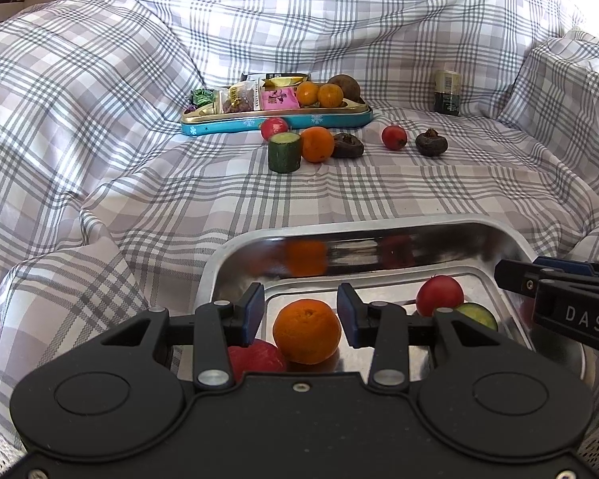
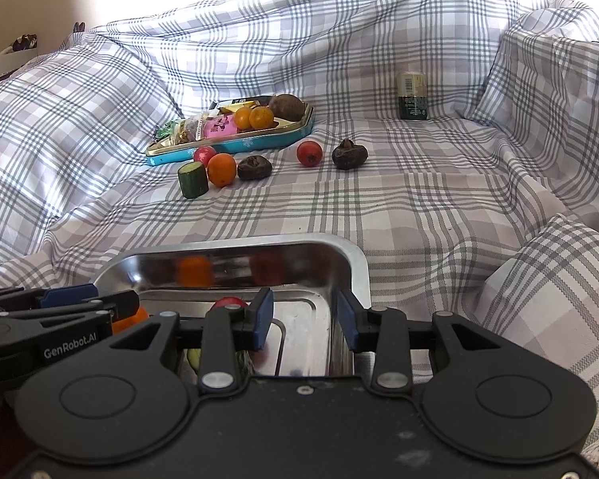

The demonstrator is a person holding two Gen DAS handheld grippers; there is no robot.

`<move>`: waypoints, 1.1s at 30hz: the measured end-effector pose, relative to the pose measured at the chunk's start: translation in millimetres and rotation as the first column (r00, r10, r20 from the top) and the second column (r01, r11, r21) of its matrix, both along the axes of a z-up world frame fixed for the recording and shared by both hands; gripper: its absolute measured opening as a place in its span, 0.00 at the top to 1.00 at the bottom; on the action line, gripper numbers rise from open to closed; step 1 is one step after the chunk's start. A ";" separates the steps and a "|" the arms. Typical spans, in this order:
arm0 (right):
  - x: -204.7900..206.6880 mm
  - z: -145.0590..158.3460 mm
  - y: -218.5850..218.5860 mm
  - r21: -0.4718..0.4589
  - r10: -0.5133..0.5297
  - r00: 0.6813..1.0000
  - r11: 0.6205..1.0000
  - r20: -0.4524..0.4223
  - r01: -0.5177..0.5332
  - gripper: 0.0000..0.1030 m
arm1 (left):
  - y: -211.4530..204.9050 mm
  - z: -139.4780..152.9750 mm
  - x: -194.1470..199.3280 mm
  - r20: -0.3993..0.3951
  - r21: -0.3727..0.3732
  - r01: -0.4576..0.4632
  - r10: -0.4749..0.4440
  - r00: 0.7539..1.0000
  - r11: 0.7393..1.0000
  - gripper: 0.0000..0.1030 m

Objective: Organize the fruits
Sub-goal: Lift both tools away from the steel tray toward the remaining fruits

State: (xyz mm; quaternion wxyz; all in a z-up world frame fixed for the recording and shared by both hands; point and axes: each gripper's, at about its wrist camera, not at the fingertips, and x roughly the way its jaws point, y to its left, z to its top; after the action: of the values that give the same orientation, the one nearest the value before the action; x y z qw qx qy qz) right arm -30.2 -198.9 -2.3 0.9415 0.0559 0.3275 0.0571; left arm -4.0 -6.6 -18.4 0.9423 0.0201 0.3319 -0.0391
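A steel tray (image 1: pixel 379 235) lies on the checked cloth close in front. My left gripper (image 1: pixel 301 311) is open over it. An orange (image 1: pixel 306 331) rests on the tray floor between its fingers, with a slim gap at the left pad. A red fruit (image 1: pixel 255 359) lies under the left finger. A red tomato (image 1: pixel 439 295) and a cucumber slice (image 1: pixel 477 315) sit at the tray's right. My right gripper (image 2: pixel 304 319) is open over the tray's right wall (image 2: pixel 351 271), nothing between its pads; in the left wrist view it (image 1: pixel 515 275) enters from the right.
Farther back lie a cucumber chunk (image 1: pixel 284 152), an orange (image 1: pixel 317 144), two red fruits (image 1: pixel 394 137) and two dark brown ones (image 1: pixel 431 142). Behind them is a blue tin (image 1: pixel 275 123) with snacks and oranges. A dark jar (image 1: pixel 447 92) stands back right. Raised cloth folds ring the area.
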 end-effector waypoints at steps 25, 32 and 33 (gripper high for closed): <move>-2.1 6.7 4.9 -0.067 -0.002 1.000 0.998 0.008 0.003 0.57 | -5.4 10.8 2.3 -0.023 0.042 0.006 -0.005 1.000 0.999 0.53; 11.6 17.8 5.7 -0.133 0.026 1.000 0.991 0.003 -0.025 0.56 | -3.9 33.8 17.2 -0.009 0.063 0.062 -0.061 0.998 0.996 0.53; 13.7 20.7 5.1 -0.151 0.028 0.999 0.988 0.018 -0.025 0.56 | -3.2 37.9 20.9 -0.001 0.062 0.063 -0.063 0.998 0.996 0.52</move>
State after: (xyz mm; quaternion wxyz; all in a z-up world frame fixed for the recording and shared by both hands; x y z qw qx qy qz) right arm -16.5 -193.8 18.5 0.9454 -0.0201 0.3222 0.0452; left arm 17.0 -9.8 19.5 0.9397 0.0597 0.3316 -0.0587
